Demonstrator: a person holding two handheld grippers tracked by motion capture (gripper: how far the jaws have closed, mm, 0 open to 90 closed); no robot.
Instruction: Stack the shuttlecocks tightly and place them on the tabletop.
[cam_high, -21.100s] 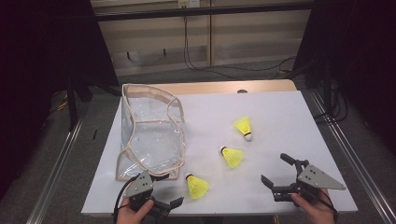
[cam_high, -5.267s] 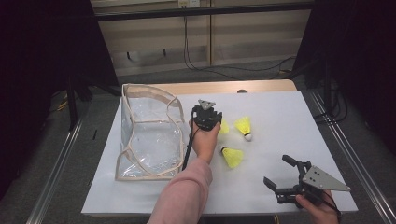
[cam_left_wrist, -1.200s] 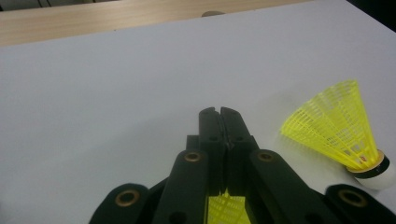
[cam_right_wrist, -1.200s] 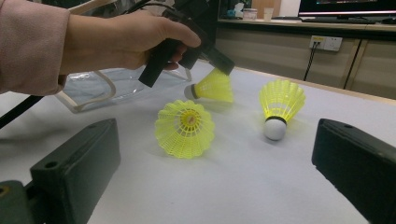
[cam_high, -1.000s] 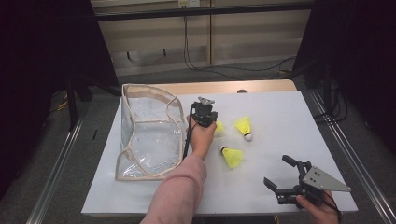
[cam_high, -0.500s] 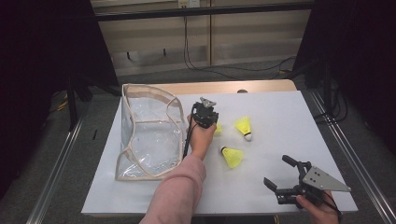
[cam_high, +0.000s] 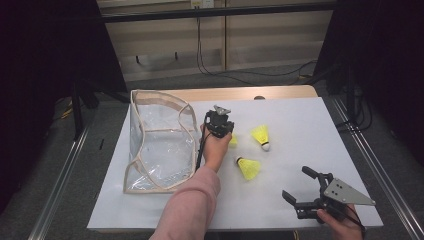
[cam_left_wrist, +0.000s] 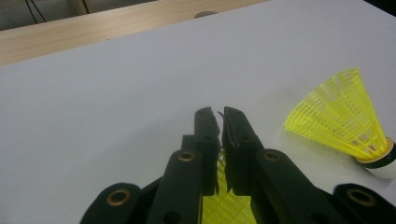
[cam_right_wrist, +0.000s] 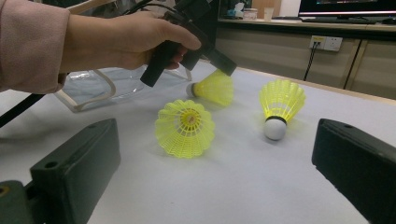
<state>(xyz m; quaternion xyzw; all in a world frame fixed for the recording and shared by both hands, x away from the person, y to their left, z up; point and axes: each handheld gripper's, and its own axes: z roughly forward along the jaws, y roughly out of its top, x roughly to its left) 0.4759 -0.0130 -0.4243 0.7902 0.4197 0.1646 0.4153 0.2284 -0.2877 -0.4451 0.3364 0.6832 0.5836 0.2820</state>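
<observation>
Since the frame half a second earlier, little has shifted: the left tool (cam_high: 220, 123) still sits mid-table beside the clear bag (cam_high: 160, 145), clamped on the rim of a yellow shuttlecock's skirt (cam_right_wrist: 212, 86). Left gripper view confirms it: the jaws stand nearly together with yellow mesh (cam_left_wrist: 226, 205) pinched between them. The held shuttlecock looks to rest on or just above the white table (cam_high: 300, 120); which one cannot be told. Gripping the thin skirt edge rather than the cork probably gives the narrow jaws a surer bite for carrying it to the bag.

Right tool (cam_high: 307, 197) rests at the near right edge, jaws wide apart, holding nothing, likely waiting its turn.

Count: three shuttlecocks — one held, one lying near the left hand (cam_high: 248, 167), one farther right (cam_high: 261, 136). One bag, open-topped, nothing visible inside. Two tools.
</observation>
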